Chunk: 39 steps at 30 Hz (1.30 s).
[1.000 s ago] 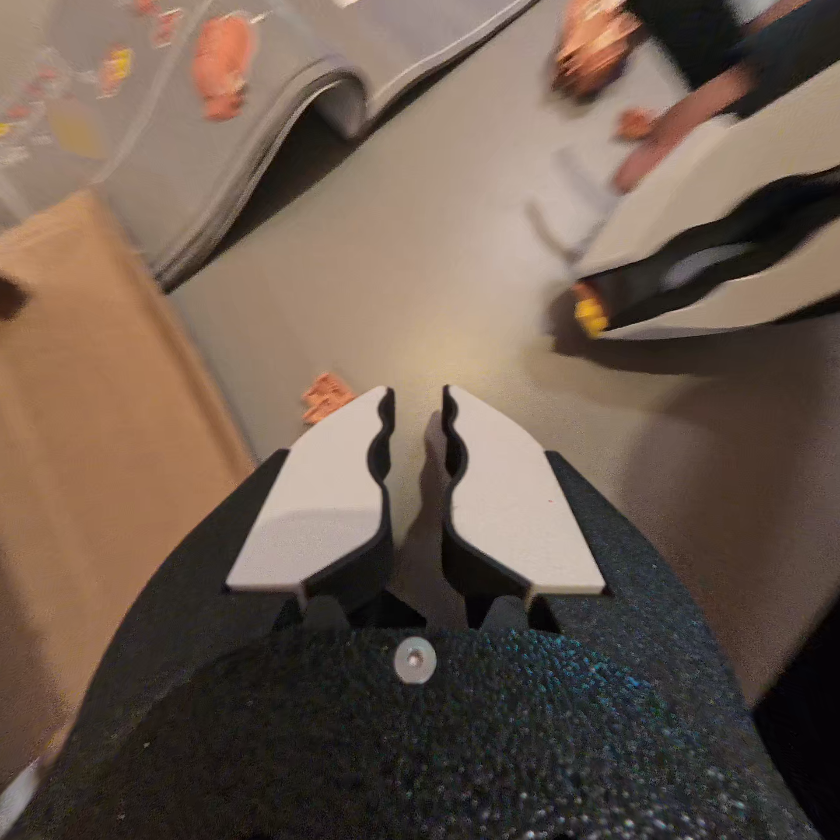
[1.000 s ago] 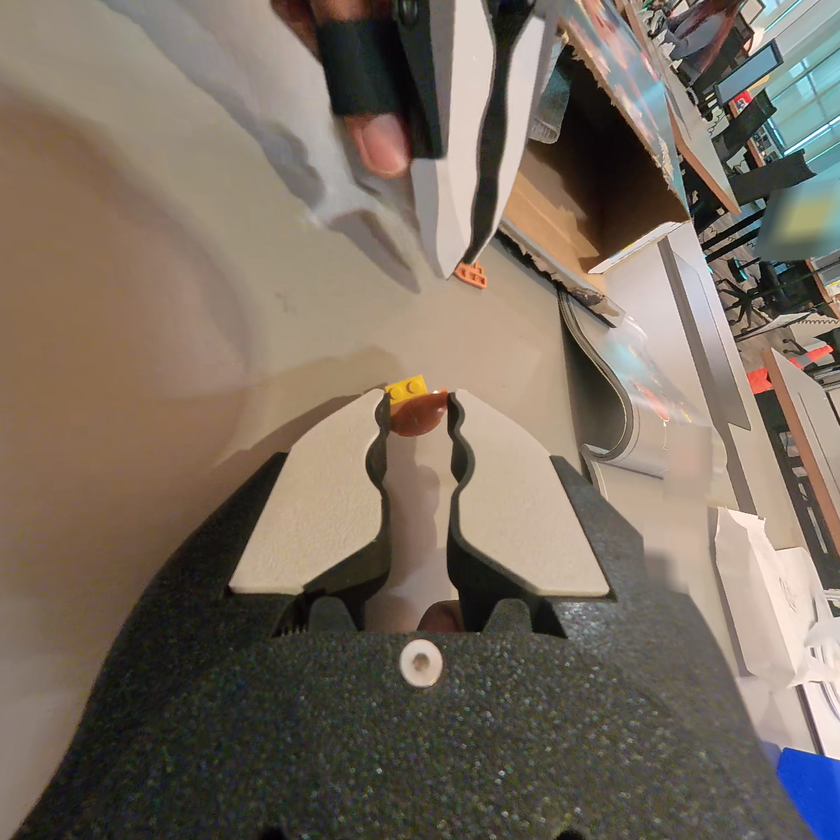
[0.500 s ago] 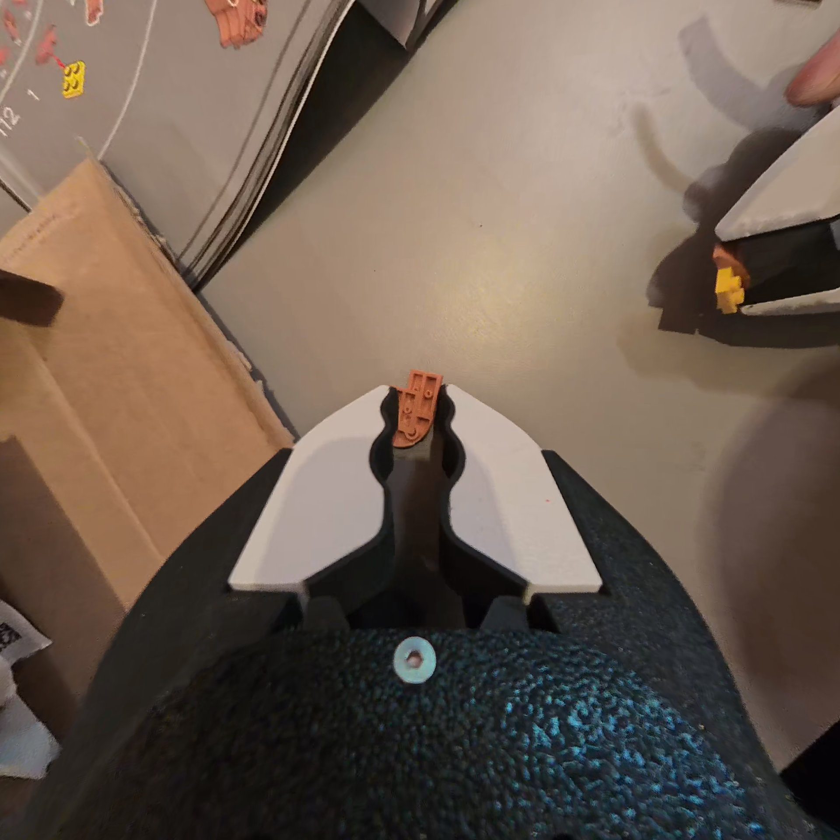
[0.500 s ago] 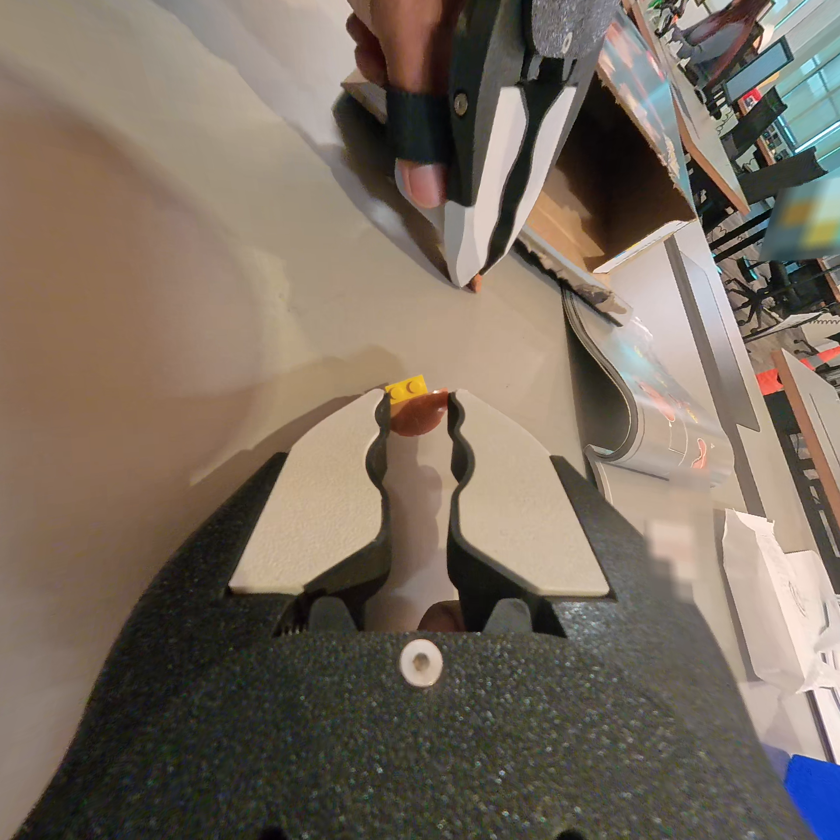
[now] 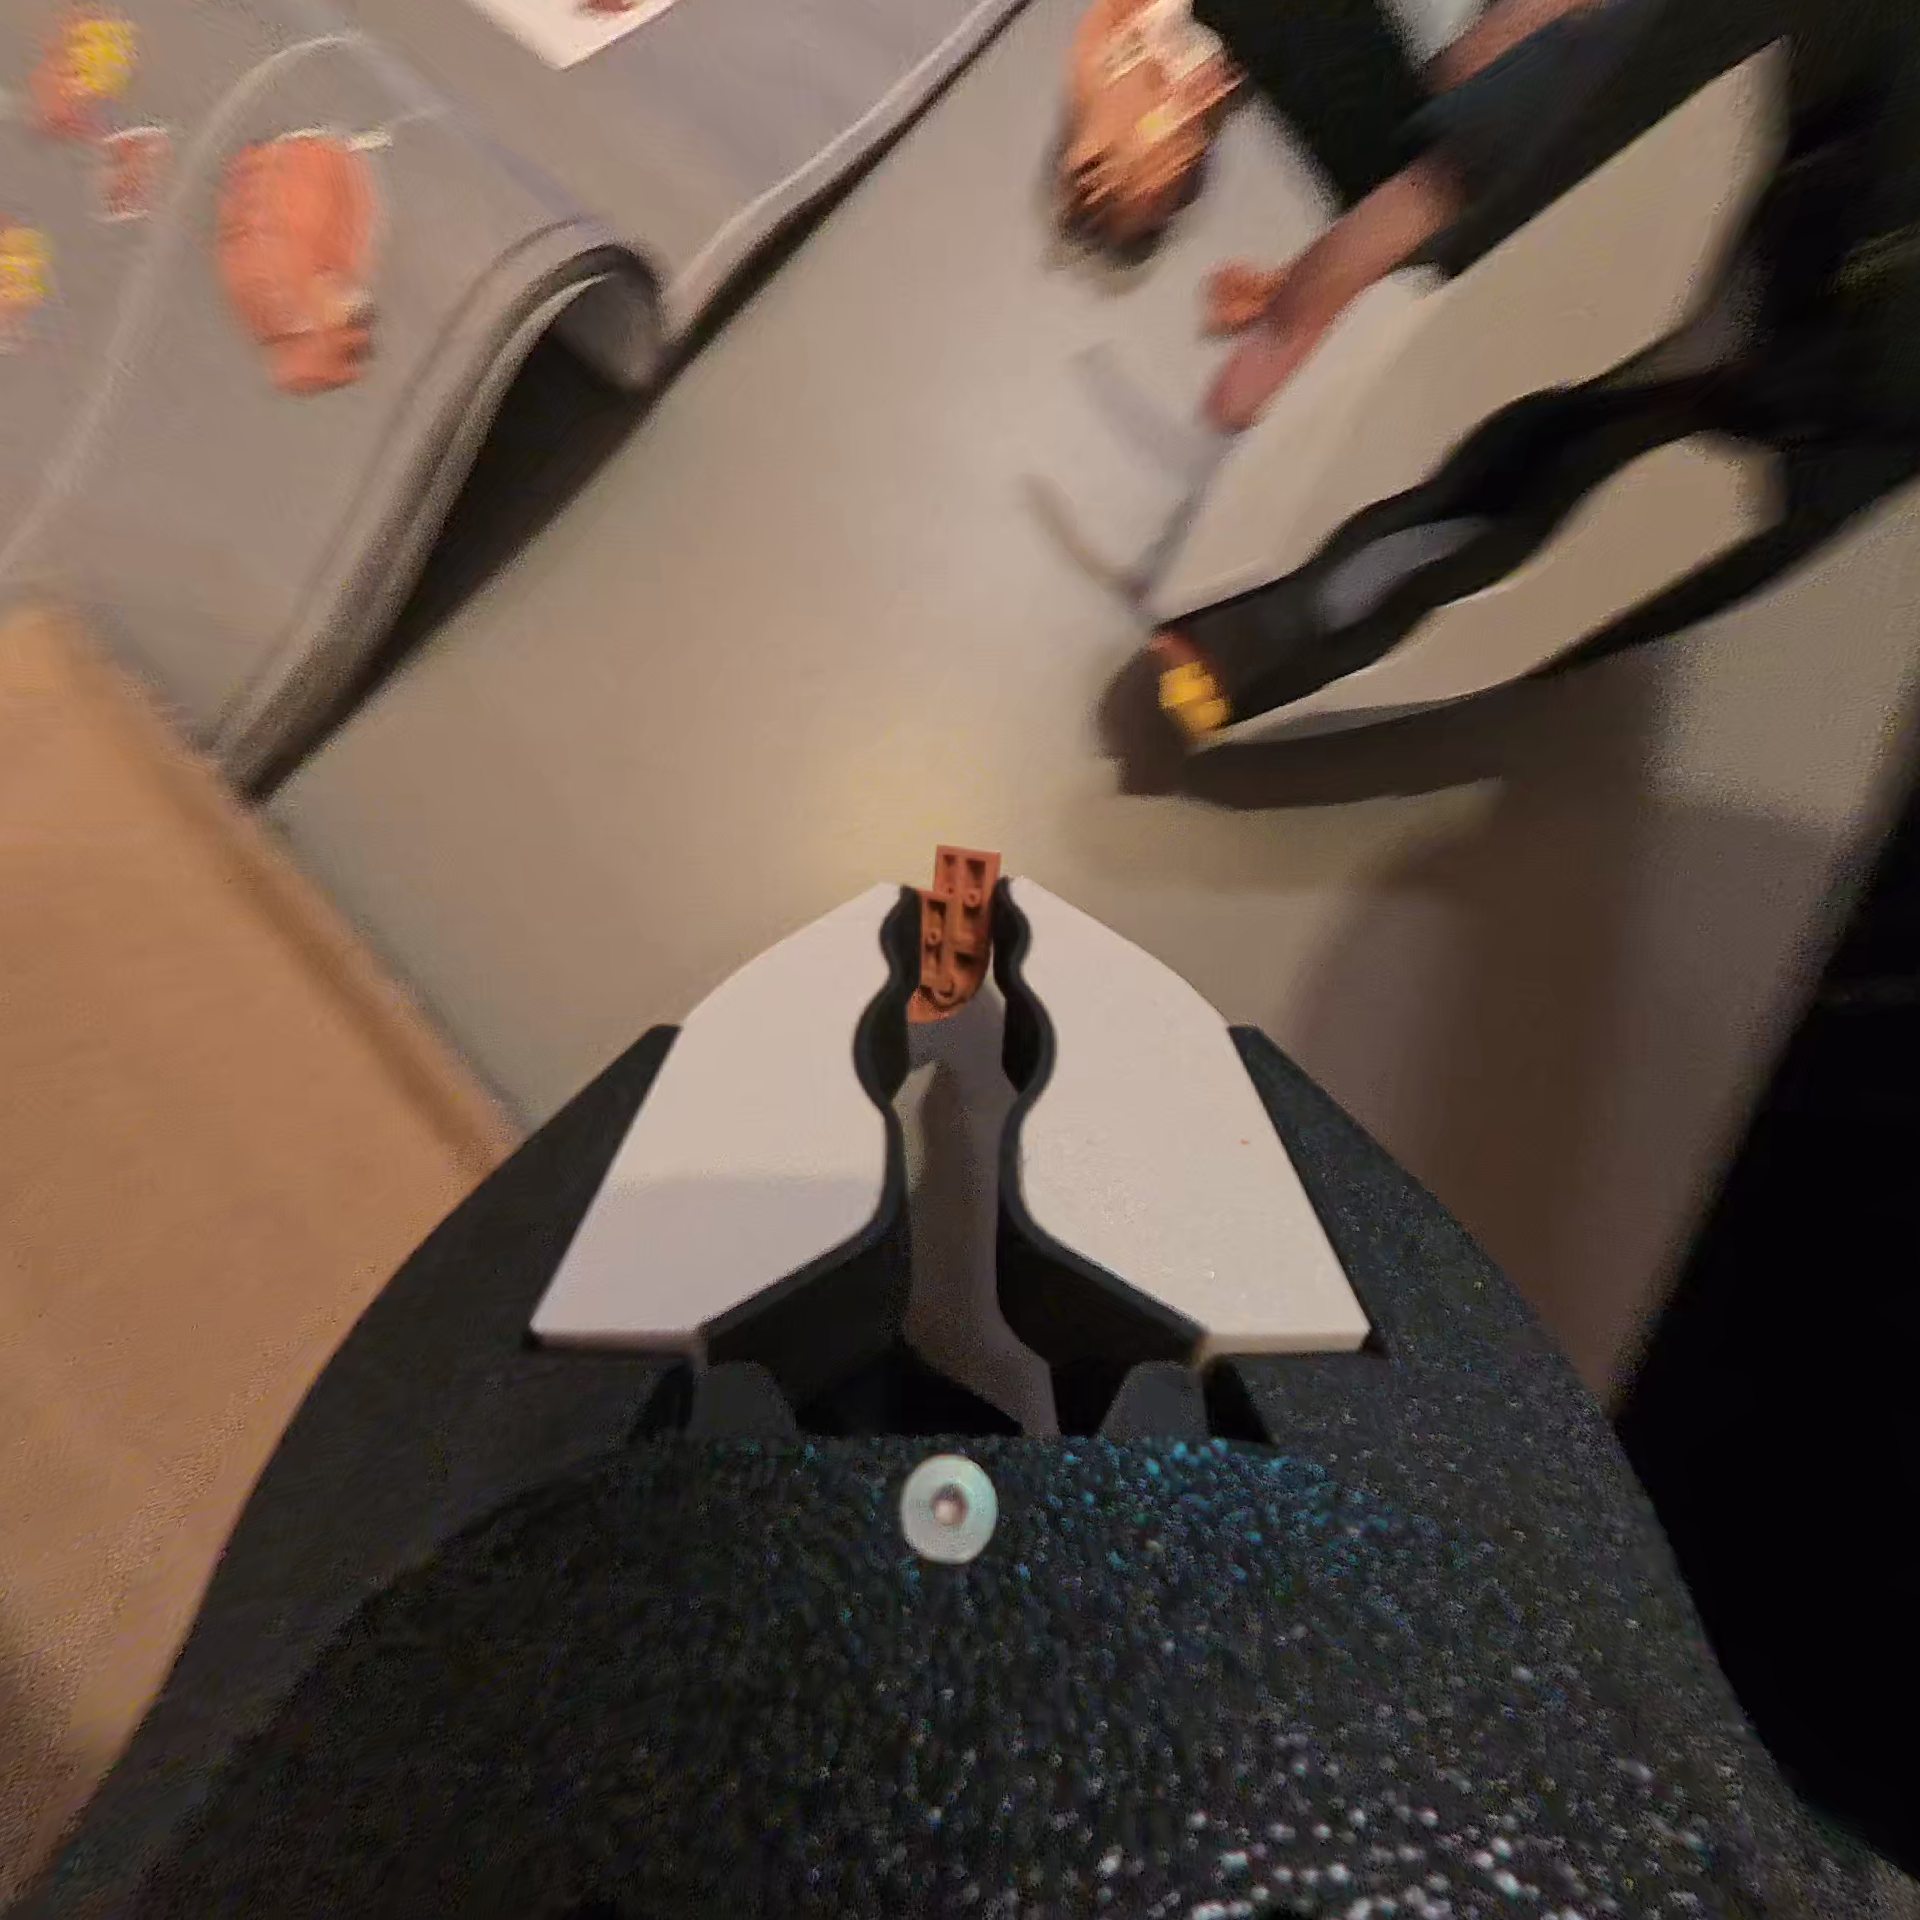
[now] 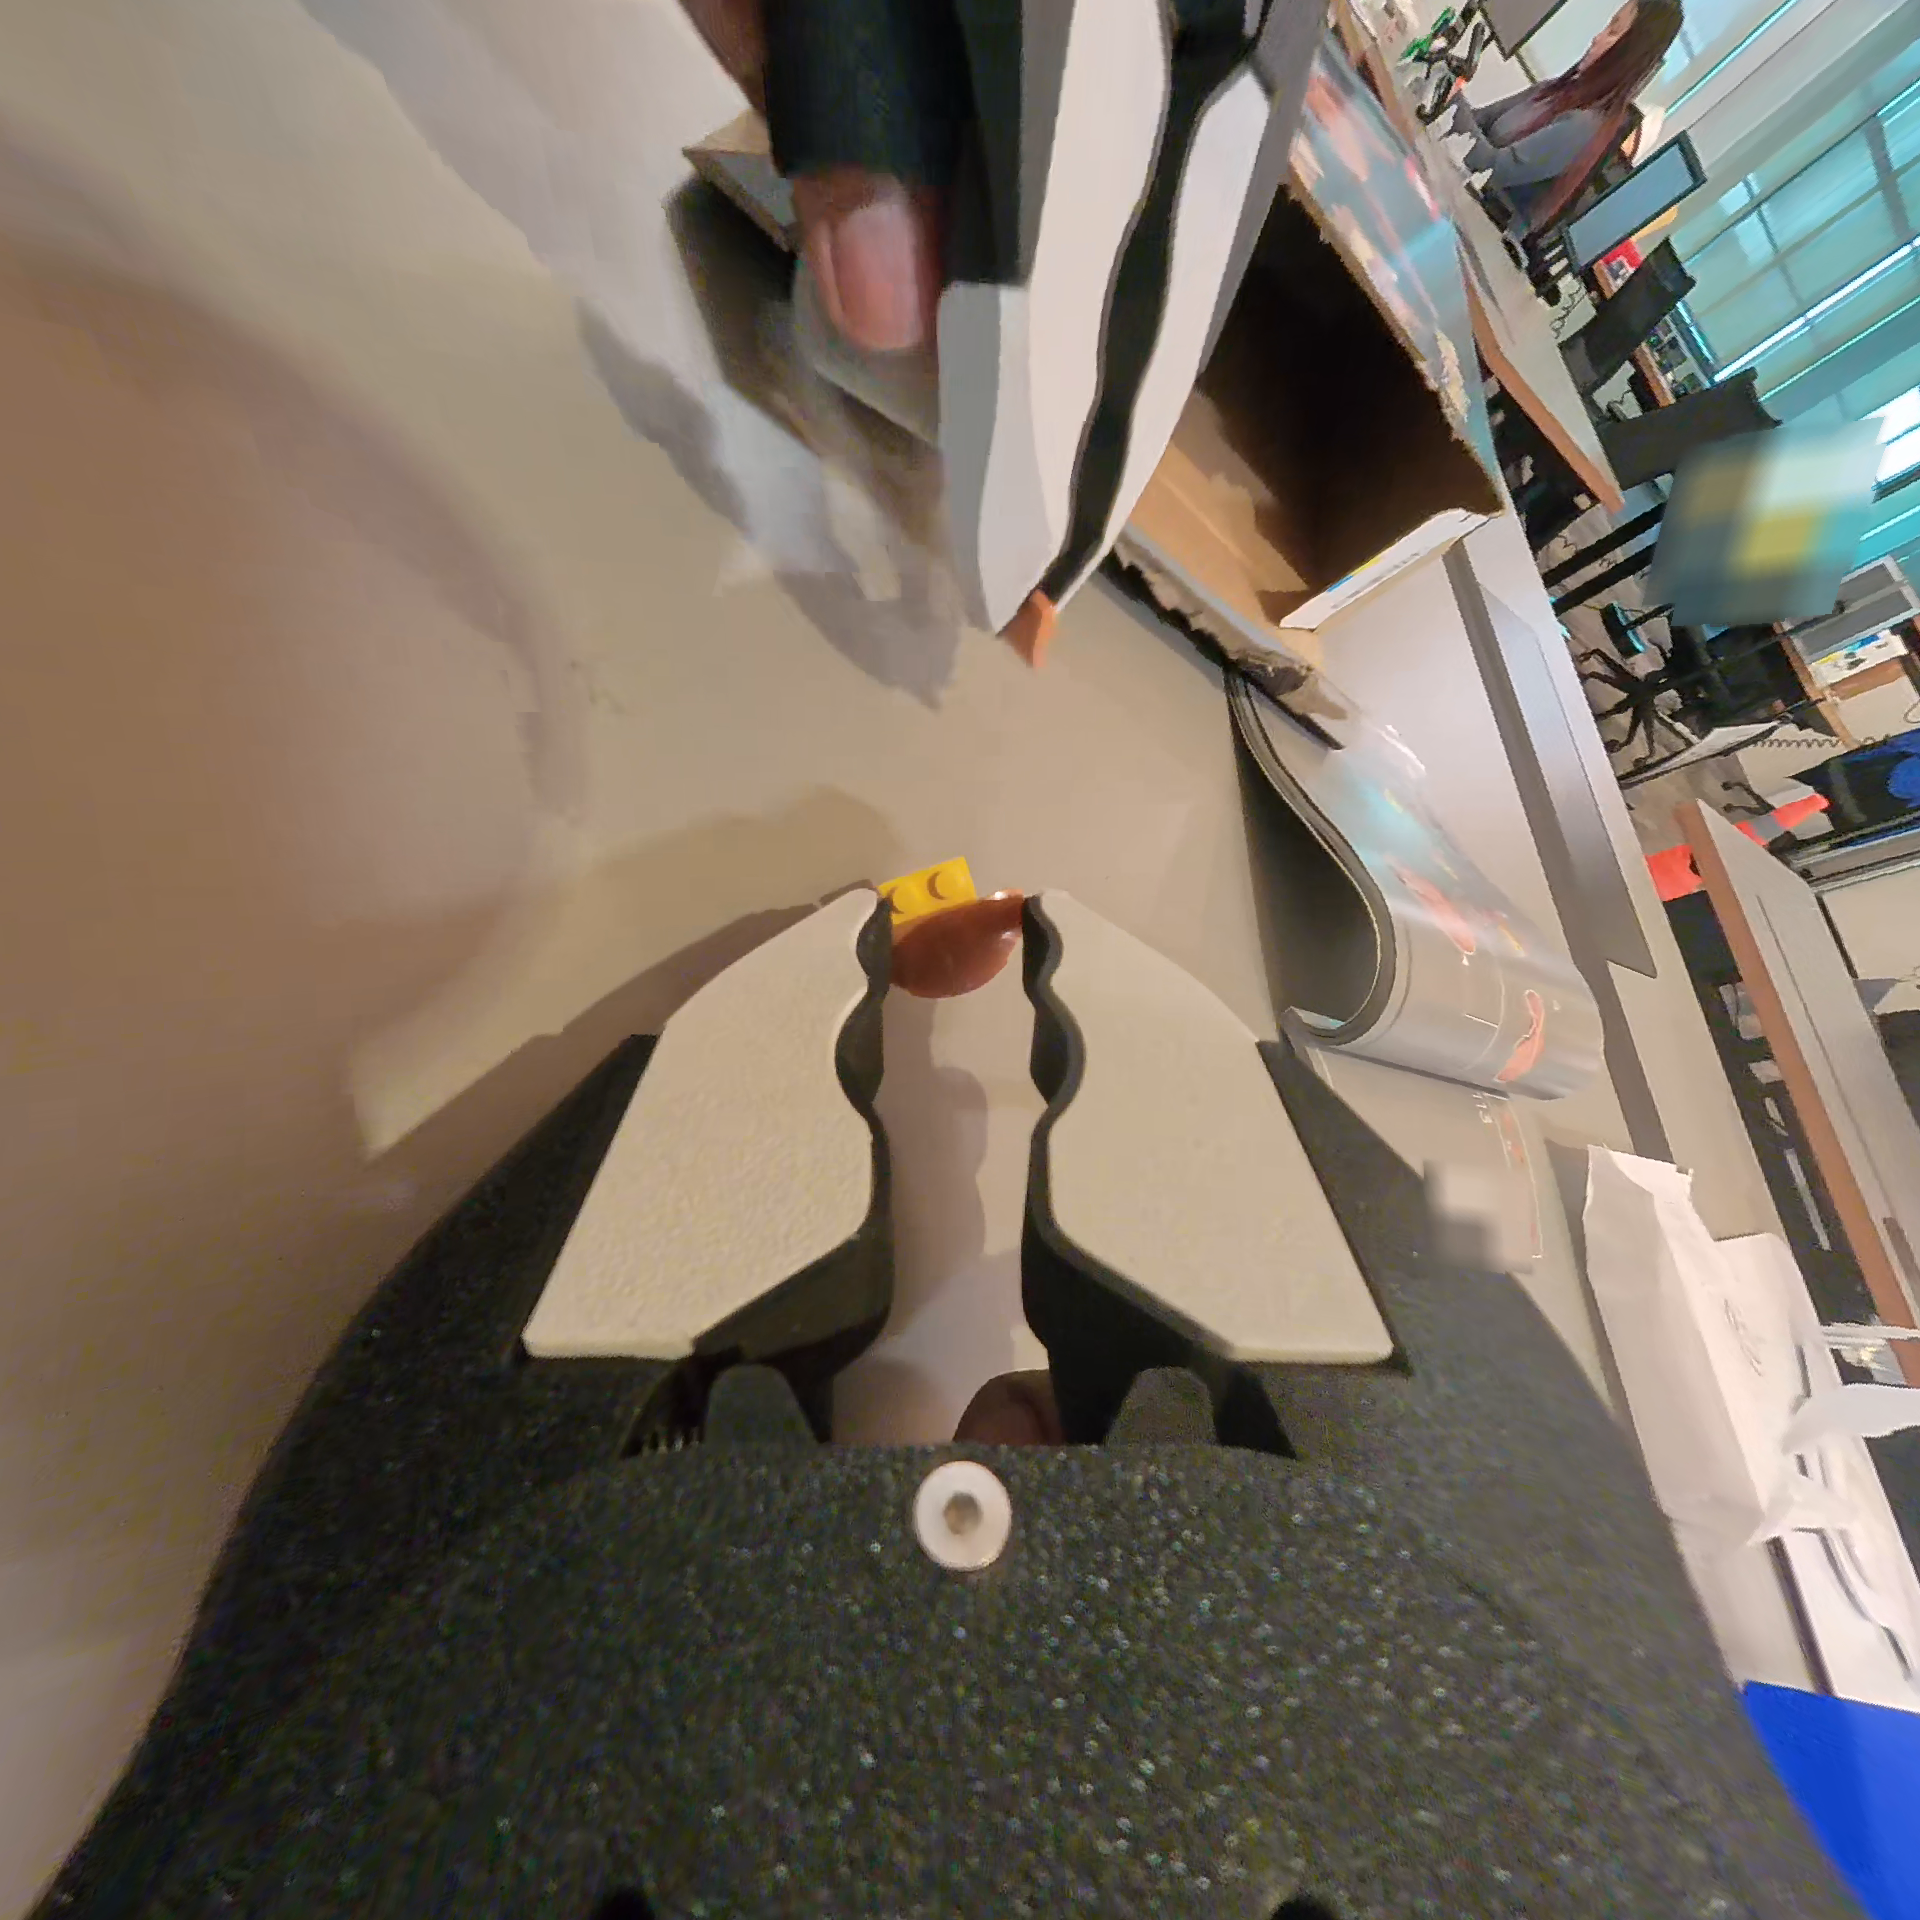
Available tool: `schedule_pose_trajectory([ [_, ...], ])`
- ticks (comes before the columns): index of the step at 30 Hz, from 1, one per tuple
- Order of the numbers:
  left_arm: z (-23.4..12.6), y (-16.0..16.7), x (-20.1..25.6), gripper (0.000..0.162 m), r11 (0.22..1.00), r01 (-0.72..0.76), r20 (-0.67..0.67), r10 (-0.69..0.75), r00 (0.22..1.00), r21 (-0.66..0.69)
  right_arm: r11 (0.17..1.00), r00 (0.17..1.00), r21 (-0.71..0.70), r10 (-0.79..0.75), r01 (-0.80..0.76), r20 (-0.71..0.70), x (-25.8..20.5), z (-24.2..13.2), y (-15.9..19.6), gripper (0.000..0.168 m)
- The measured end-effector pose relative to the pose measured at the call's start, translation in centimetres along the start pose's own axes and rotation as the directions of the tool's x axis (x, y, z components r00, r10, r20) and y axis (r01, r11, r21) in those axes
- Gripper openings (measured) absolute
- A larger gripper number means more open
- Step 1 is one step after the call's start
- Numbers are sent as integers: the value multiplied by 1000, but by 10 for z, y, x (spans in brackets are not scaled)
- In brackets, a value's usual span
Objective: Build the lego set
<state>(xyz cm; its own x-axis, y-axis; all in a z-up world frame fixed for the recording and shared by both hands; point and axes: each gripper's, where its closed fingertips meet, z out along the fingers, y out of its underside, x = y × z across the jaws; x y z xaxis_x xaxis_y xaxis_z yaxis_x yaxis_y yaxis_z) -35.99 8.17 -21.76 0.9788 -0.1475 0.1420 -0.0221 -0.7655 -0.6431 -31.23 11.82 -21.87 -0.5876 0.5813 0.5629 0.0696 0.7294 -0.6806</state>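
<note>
My left gripper is shut on a small orange-brown lego plate and holds it clear of the grey table; its tip sticks out past the fingertips. The same gripper shows in the right wrist view at the top, with the orange piece at its tips. My right gripper is shut on a small assembly, a brown rounded piece with a yellow brick on it. It shows blurred in the left wrist view at the upper right.
An open instruction booklet lies at the upper left, a cardboard box at the left. In the right wrist view the box, the curled booklet and white paper bags lie to the right. A blurred orange lego build sits far off. About 7 cm separates my left fingertips from my right.
My left gripper came down over the loose orange plate, shut on it and has lifted it off the table. My right gripper has kept its hold on the brown and yellow assembly.
</note>
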Motion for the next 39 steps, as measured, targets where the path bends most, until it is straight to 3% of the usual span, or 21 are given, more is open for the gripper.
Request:
schedule_pose_trajectory([
  [2, -2, -14, 28, 12, 990, 125, -241, -105, 965, 67, 1000, 1000, 18, -5, 5, 5, 0, -2, -1, 24],
  [4, -3, -21, 50, 12, 969, 244, -455, -197, 869, 46, 999, 999, 36, -32, 33, -5, 1, -5, -1, 24],
  [10, 9, -34, 71, 12, 914, 405, -663, -322, 676, -31, 984, 984, 73, -160, 165, -76, 2, -14, -2, 24],
  [14, 22, -30, 70, 5, 907, 415, -648, -357, 673, -70, 967, 966, 58, -242, 248, -90, -4, -13, -2, 24],
  [22, 34, -16, 62, 5, 922, 382, -529, -353, 772, -57, 970, 970, 44, -236, 238, -51, -11, -10, 0, 22],
  [23, 36, -14, 59, 5, 926, 374, -502, -348, 792, -52, 973, 974, 47, -223, 224, -37, -12, -10, 0, 0],
  [30, 40, -11, 61, 5, 944, 326, -451, -310, 837, -45, 970, 970, 3, -241, 242, -16, -17, -6, 4, 2],
  [35, 39, -12, 61, 5, 944, 330, -447, -306, 841, -26, 988, 988, -5, -151, 151, -4, 2, -19, 9, 8],
  [39, 40, -13, 62, 5, 943, 333, -454, -300, 839, -8, 985, 999, -174, -1, 8, 44, 22, -26, 45, 7],
])
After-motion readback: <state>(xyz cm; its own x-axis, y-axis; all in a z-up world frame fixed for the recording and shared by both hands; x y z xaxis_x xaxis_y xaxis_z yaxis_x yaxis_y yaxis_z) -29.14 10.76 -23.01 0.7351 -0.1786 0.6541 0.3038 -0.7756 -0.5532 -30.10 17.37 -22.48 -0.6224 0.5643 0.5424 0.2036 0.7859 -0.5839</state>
